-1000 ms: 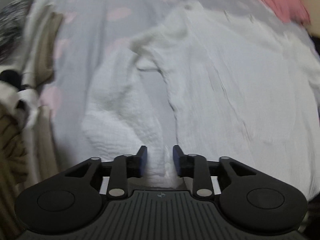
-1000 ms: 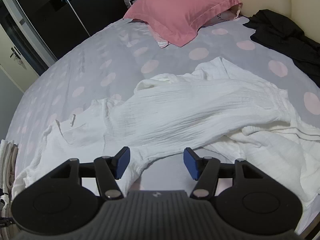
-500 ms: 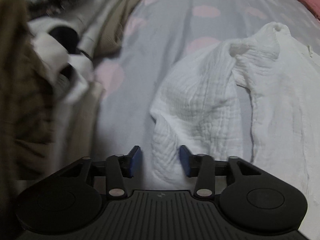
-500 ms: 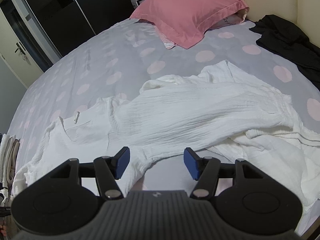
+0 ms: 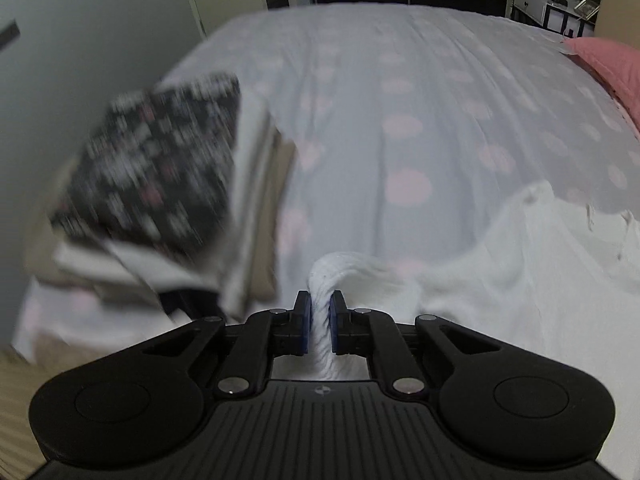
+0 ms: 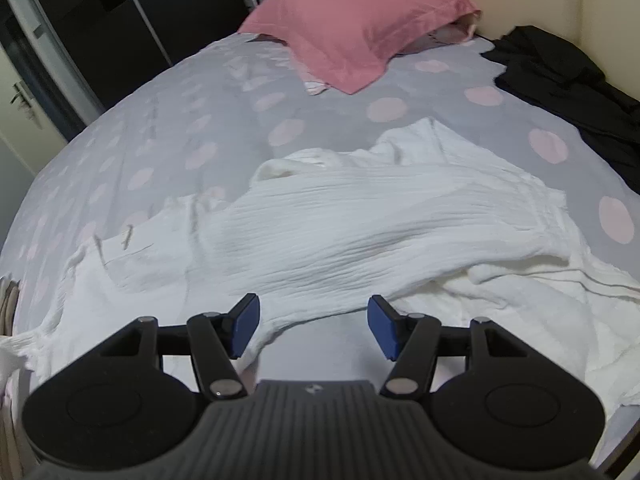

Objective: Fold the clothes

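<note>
- left hand-held gripper [image 5: 319, 322]: jaws closing, blue pads pinching a bunched fold of the white garment [image 5: 520, 280]; cloth runs up between the pads and fans out just past them
- right hand-held gripper [image 6: 313, 328]: jaws spread wide, nothing between the pads; it hangs over the near edge of the white garment [image 6: 360, 232], with bare sheet showing below the gap
- white garment: crinkled cloth, spread loose across the near half of the bed [image 6: 160, 128], wrinkled and partly doubled over itself; one strip trails toward the near left edge of the bed
- stack of folded clothes [image 5: 168, 200]: at the bed's left edge in the left wrist view, dark patterned piece on top, beige and white layers under it; heavily blurred
- bed: grey sheet with pink dots, mostly bare past the garment
- black clothing [image 6: 568, 92]: heaped at the far right edge of the bed, by the cream wall, apart from the white garment
- pink pillow [image 6: 360, 28]: at the far end of the bed, a corner of pale cloth showing under it
- dark wardrobe doors [image 6: 100, 40]: beyond the bed's far left corner
</note>
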